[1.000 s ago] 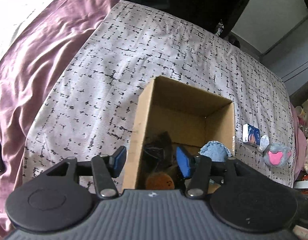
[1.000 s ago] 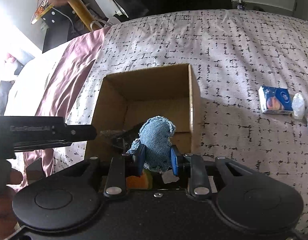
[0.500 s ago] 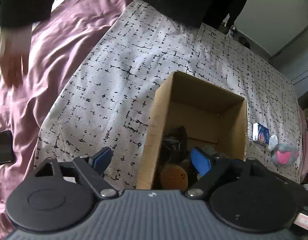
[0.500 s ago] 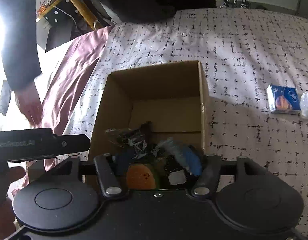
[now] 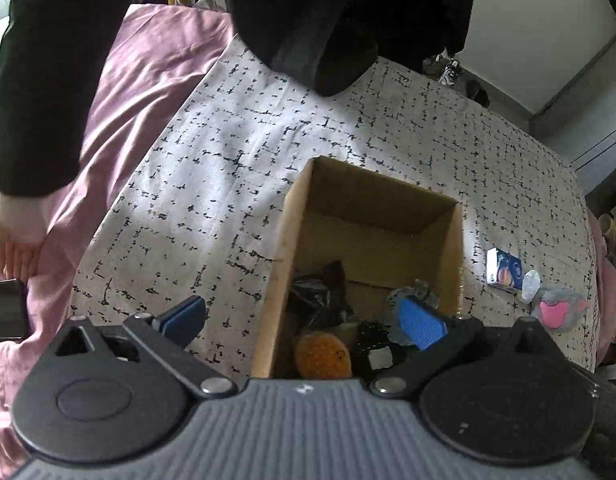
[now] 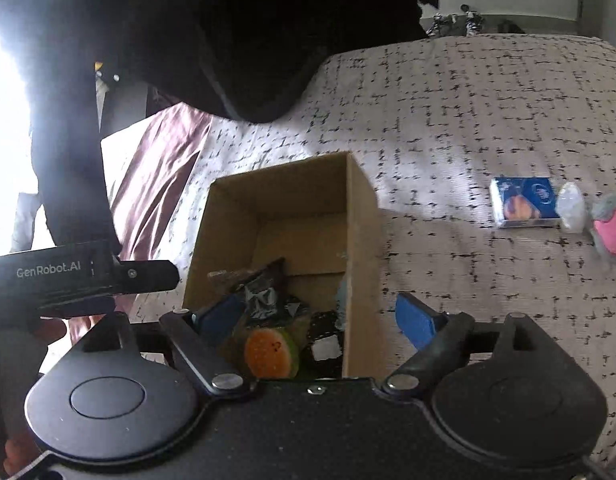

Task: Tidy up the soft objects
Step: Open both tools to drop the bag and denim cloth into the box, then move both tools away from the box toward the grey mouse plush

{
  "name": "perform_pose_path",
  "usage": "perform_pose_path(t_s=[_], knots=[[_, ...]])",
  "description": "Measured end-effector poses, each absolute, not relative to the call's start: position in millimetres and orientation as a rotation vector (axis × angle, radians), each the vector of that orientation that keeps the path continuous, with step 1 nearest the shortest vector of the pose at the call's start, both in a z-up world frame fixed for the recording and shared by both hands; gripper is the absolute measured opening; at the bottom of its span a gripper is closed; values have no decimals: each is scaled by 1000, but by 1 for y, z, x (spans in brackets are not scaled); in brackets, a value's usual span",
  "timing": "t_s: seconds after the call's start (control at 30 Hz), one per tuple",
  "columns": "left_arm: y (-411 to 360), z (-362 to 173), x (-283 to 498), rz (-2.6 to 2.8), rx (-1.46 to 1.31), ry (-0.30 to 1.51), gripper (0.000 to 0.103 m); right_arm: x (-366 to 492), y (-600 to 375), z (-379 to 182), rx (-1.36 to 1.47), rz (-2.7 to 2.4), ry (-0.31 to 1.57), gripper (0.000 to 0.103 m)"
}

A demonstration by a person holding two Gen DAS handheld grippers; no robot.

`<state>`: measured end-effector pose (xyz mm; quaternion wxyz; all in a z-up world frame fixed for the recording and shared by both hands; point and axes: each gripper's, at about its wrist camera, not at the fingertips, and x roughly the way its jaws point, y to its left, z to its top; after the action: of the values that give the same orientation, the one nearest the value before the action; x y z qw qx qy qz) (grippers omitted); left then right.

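An open cardboard box (image 5: 291, 216) (image 6: 362, 216) stands on the patterned bedspread. Inside lie an orange round soft toy (image 5: 322, 354) (image 6: 269, 354), black crinkled items (image 5: 318, 298) (image 6: 263, 294) and a blue-grey cloth (image 5: 420, 294), partly hidden by my finger. My left gripper (image 5: 301, 320) is open and empty, straddling the box's left wall. My right gripper (image 6: 320, 318) is open and empty, straddling the box's right wall. A grey and pink plush (image 5: 558, 308) (image 6: 612, 226) lies on the bed to the right.
A blue tissue pack (image 5: 504, 272) (image 6: 524, 202) and a small clear packet (image 5: 528, 286) (image 6: 571, 206) lie right of the box. A pink sheet (image 5: 119, 120) covers the bed's left. A person in black (image 5: 328, 8) leans over the far edge.
My right gripper opened and let the blue cloth drop into the box, then shifted right. Both grippers opened wider and rose. A person in black leaned in over the bed.
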<state>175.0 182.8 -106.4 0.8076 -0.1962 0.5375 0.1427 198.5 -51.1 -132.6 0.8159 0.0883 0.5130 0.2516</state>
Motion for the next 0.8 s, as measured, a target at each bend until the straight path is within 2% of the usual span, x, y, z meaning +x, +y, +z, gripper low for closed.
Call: perform_pose_path(t_s=[0.13,0.27,0.8], knots=[[171,-102,179,288,-406,1143,103,199,-68,-130,207,528,1069,85],[155,-98,183,272,-395,1135,103,197,-83,-126,214,524,1033,90],[87,-100,197,228,-360,1147,103,202,-157,-131,279,456,1014,90]])
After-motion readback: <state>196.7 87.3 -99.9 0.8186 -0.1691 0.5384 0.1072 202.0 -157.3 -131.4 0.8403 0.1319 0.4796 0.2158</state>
